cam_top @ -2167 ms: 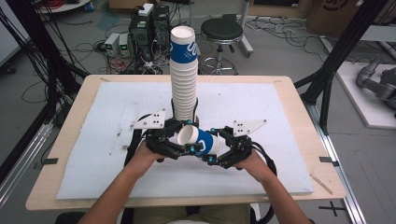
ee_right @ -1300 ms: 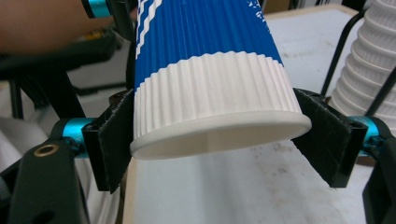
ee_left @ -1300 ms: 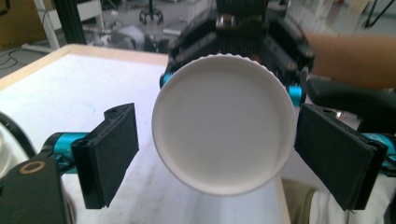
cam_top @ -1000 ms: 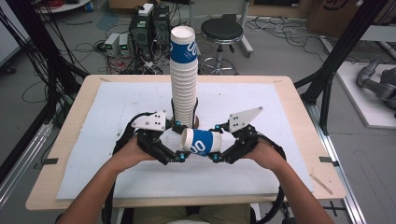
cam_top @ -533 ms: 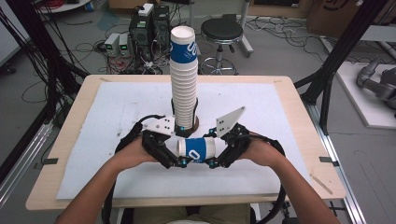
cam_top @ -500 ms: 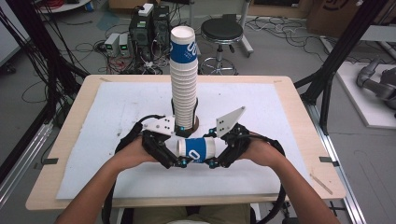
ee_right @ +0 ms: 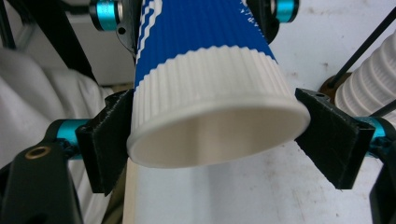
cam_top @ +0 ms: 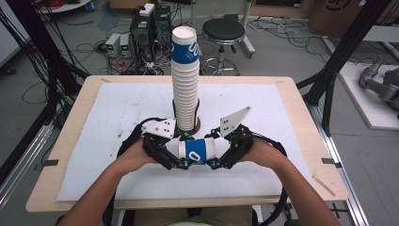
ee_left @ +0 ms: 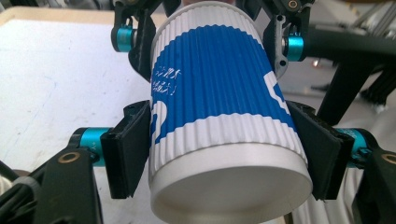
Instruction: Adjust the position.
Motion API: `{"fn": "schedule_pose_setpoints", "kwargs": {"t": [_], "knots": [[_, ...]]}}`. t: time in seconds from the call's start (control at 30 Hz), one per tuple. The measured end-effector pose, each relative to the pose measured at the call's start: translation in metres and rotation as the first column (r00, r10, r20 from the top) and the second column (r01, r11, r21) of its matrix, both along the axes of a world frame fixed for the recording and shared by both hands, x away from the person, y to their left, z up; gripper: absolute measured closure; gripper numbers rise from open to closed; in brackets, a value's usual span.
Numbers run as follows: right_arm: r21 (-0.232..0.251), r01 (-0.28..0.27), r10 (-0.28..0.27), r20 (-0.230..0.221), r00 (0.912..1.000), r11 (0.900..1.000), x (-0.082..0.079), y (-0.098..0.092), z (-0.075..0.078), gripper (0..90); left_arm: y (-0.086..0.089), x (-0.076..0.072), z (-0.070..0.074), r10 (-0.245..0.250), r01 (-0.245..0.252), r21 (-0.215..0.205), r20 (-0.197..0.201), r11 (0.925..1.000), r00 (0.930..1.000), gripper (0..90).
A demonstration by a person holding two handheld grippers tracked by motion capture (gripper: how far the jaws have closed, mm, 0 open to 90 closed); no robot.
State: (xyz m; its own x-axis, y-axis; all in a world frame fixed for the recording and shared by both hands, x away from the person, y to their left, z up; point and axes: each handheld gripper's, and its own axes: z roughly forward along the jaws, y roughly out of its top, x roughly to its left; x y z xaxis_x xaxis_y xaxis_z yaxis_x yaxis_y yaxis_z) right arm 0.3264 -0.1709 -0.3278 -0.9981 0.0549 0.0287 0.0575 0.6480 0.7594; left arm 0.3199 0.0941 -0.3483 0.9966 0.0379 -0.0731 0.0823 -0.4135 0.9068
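A blue and white ribbed paper cup (cam_top: 196, 151) lies level above the white mat, held between the two grippers. My left gripper (cam_top: 181, 158) has just been closing and is shut on the cup's base end (ee_left: 224, 140), with both pads (ee_left: 125, 154) pressed on it. My right gripper (cam_top: 214, 158) stands around the cup's open mouth (ee_right: 210, 135); its jaws have just been opening. One of its pads (ee_right: 329, 140) stands slightly off the cup wall. Just behind the grippers rises a tall stack of the same cups (cam_top: 184, 80).
The stack stands on a brown disc (cam_top: 196, 126) on the white mat (cam_top: 117, 108), which covers the wooden table (cam_top: 75, 117). In the right gripper view the stack (ee_right: 369, 88) is close at the right. A stool (cam_top: 223, 30) and electronics lie on the floor beyond.
The cup has been turned level and brought a little nearer the person. The left jaws have closed onto its base end, while the right jaws have spread a little.
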Motion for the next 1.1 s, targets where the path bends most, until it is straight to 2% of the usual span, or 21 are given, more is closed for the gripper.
{"fn": "schedule_pose_setpoints", "kwargs": {"t": [0.03, 0.07, 0.1, 0.13, 0.23, 0.27, 0.33, 0.4, 0.43, 0.47, 0.63, 0.67, 0.77, 0.8, 0.83, 0.9, 1.1], "knots": [[0.027, 0.002, -0.002, -0.003, 1.0000, 1.000, 0.000, -0.002, 0.000, 16.7, 0.002, 0.000, -0.002, 0.000, -0.001, -0.029, -0.010, 0.9996, 0.9999, 26.8], [0.091, 0.013, -0.010, -0.036, 0.9993, 0.996, -0.001, -0.008, -0.002, 13.0, 0.003, 0.000, -0.005, 0.005, -0.006, -0.047, -0.015, 0.9989, 0.9999, 26.8], [0.127, 0.019, -0.014, -0.041, 0.9991, 0.992, 0.000, -0.011, -0.003, 13.0, 0.005, 0.000, -0.007, 0.010, -0.012, -0.060, -0.023, 0.9981, 0.9997, 26.8], [0.127, 0.019, -0.014, -0.041, 0.9991, 0.992, 0.000, -0.011, -0.003, 13.0, 0.006, 0.000, -0.010, 0.019, -0.021, -0.070, -0.027, 0.9973, 0.9994, 26.8], [0.204, 0.056, -0.046, -0.052, 0.9976, 0.977, 0.001, -0.021, -0.008, 13.0, 0.009, 0.001, -0.016, 0.043, -0.046, -0.116, -0.035, 0.9922, 0.9985, 26.8], [0.249, 0.076, -0.062, -0.063, 0.9961, 0.966, 0.000, -0.026, -0.012, 13.0, 0.011, 0.001, -0.017, 0.048, -0.053, -0.136, -0.036, 0.9892, 0.9982, 26.7], [0.269, 0.088, -0.073, -0.063, 0.9953, 0.959, 0.000, -0.030, -0.016, 13.0, 0.013, 0.001, -0.018, 0.055, -0.060, -0.173, -0.035, 0.9830, 0.9979, 26.7], [0.302, 0.100, -0.083, -0.068, 0.9942, 0.948, -0.001, -0.033, -0.022, 13.0, 0.014, 0.001, -0.021, 0.067, -0.072, -0.229, -0.030, 0.9707, 0.9973, 26.7], [0.318, 0.106, -0.086, -0.075, 0.9934, 0.942, 0.000, -0.034, -0.024, 13.0, 0.014, 0.001, -0.021, 0.067, -0.072, -0.229, -0.030, 0.9707, 0.9973, 26.7], [0.318, 0.106, -0.086, -0.075, 0.9934, 0.942, 0.000, -0.034, -0.024, 13.0, 0.014, 0.001, -0.022, 0.068, -0.074, -0.245, -0.032, 0.9667, 0.9972, 26.7], [0.373, 0.117, -0.086, -0.099, 0.9914, 0.920, -0.002, -0.035, -0.034, 13.0, 0.013, 0.000, -0.028, 0.058, -0.065, -0.306, -0.029, 0.9500, 0.9979, 26.7], [0.373, 0.117, -0.086, -0.099, 0.9914, 0.920, -0.002, -0.035, -0.034, 13.0, 0.013, 0.000, -0.029, 0.057, -0.062, -0.311, -0.026, 0.9485, 0.9980, 26.7], [0.403, 0.117, -0.082, -0.105, 0.9911, 0.908, -0.004, -0.031, -0.038, 12.6, 0.010, 0.000, -0.031, 0.050, -0.054, -0.318, -0.022, 0.9465, 0.9985, 26.7], [0.403, 0.117, -0.082, -0.105, 0.9911, 0.908, -0.004, -0.031, -0.038, 12.6, 0.010, -0.001, -0.032, 0.048, -0.051, -0.317, -0.018, 0.9472, 0.9987, 26.7], [0.422, 0.121, -0.080, -0.114, 0.9902, 0.898, -0.005, -0.030, -0.040, 12.6, 0.009, -0.001, -0.032, 0.042, -0.045, -0.320, -0.017, 0.9462, 0.9990, 26.7], [0.429, 0.123, -0.082, -0.114, 0.9901, 0.895, -0.005, -0.029, -0.040, 12.6, 0.008, -0.002, -0.032, 0.039, -0.039, -0.324, -0.006, 0.9454, 0.9992, 26.7], [0.443, 0.118, -0.067, -0.130, 0.9893, 0.888, -0.004, -0.028, -0.041, 12.6, 0.008, -0.003, -0.032, 0.029, -0.029, -0.343, -0.007, 0.9388, 0.9996, 26.7]]}}
